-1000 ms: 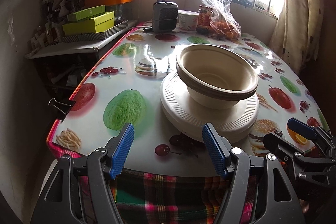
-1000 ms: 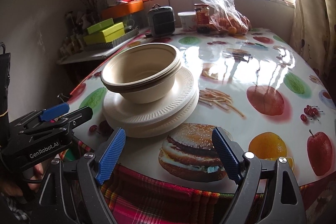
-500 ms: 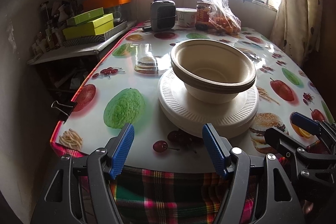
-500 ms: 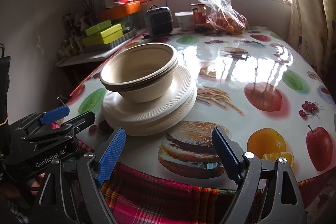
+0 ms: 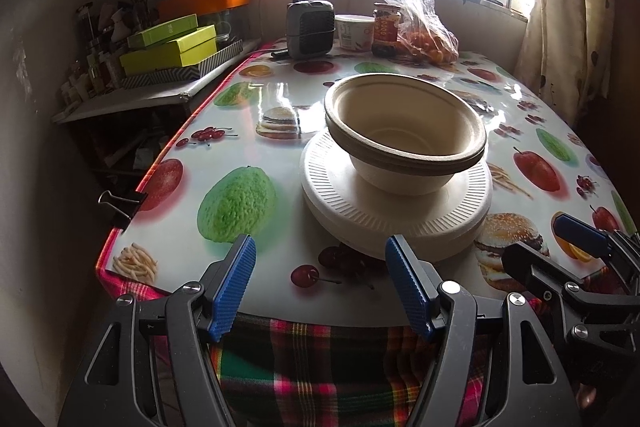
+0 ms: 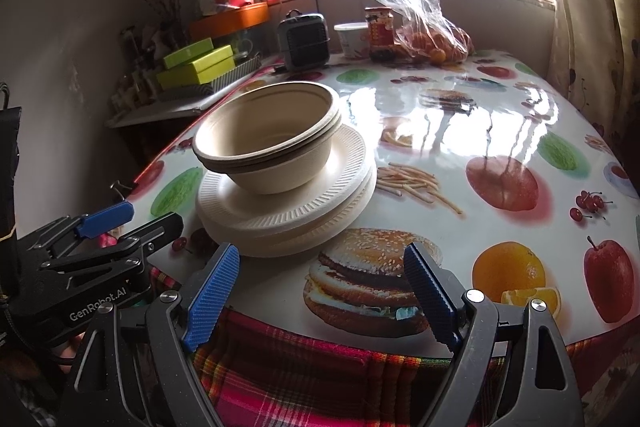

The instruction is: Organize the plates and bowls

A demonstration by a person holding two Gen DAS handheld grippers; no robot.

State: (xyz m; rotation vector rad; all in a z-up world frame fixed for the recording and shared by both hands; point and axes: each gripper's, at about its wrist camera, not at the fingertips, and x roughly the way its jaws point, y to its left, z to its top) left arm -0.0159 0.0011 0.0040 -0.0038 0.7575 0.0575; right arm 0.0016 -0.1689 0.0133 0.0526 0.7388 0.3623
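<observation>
Nested beige paper bowls [image 5: 404, 139] [image 6: 268, 139] sit on a stack of white ribbed paper plates [image 5: 396, 215] [image 6: 288, 215] near the front edge of the table. My left gripper [image 5: 320, 279] hovers open at the table's front edge, just short of the plates, with nothing between its blue pads. My right gripper [image 6: 320, 291] is open too, over the hamburger print to the right of the stack, and holds nothing. Each gripper shows at the side of the other's view: the right gripper [image 5: 560, 251] and the left gripper [image 6: 116, 227].
The table [image 5: 248, 131] has a glossy fruit-print cover over a plaid cloth [image 6: 304, 367]. At the far end stand a small grey heater [image 5: 310, 27], a cup [image 5: 354, 31], a jar [image 5: 386, 29] and a bag of oranges [image 5: 424, 35]. Green boxes [image 5: 172, 47] lie on a side shelf at left.
</observation>
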